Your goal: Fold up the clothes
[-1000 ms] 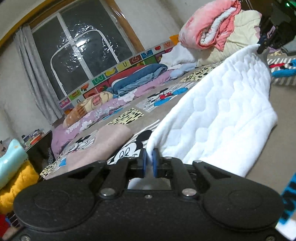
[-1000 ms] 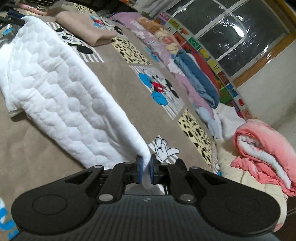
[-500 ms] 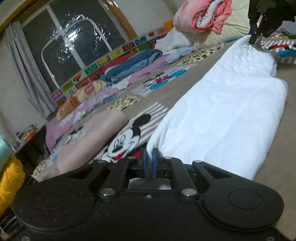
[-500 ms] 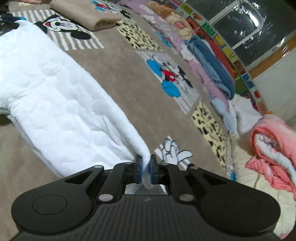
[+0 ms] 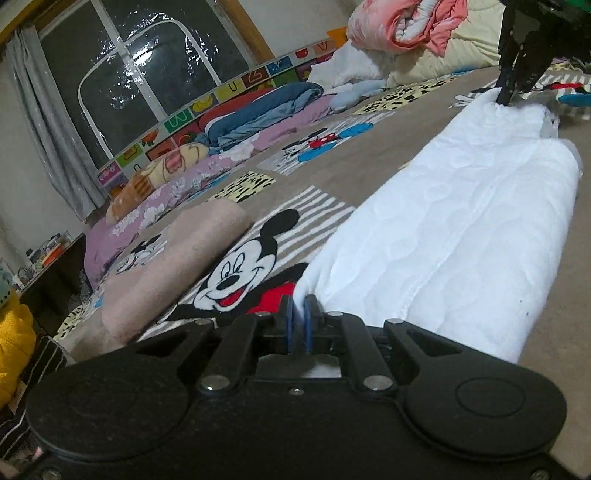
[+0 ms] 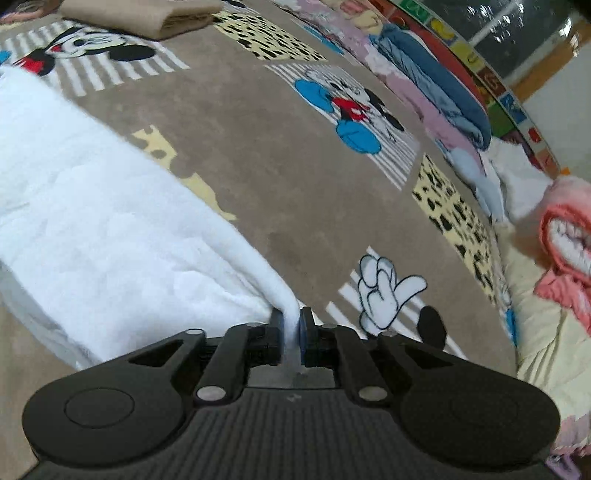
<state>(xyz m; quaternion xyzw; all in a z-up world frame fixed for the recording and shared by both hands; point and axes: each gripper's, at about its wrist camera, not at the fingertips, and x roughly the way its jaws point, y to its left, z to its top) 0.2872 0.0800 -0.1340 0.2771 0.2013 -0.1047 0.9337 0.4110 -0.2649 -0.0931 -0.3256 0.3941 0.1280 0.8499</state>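
A white quilted garment (image 5: 454, 236) lies folded lengthwise on the brown Mickey Mouse blanket (image 5: 332, 173). My left gripper (image 5: 299, 314) is shut on one end of its far edge, low over the blanket. My right gripper (image 6: 291, 325) is shut on the other end of the garment (image 6: 92, 229), and shows in the left wrist view (image 5: 504, 99) pinching the far corner. The garment stretches between the two grippers and rests on the blanket.
A folded beige garment (image 5: 173, 262) lies left of the white one, also in the right wrist view (image 6: 144, 14). Folded blankets and pillows (image 5: 258, 110) line the window wall. A pink and cream bedding heap (image 5: 413, 22) sits at the far right.
Both grippers have lowered the white garment from a raised, hanging drape down onto the blanket, where it now lies flat and folded over.
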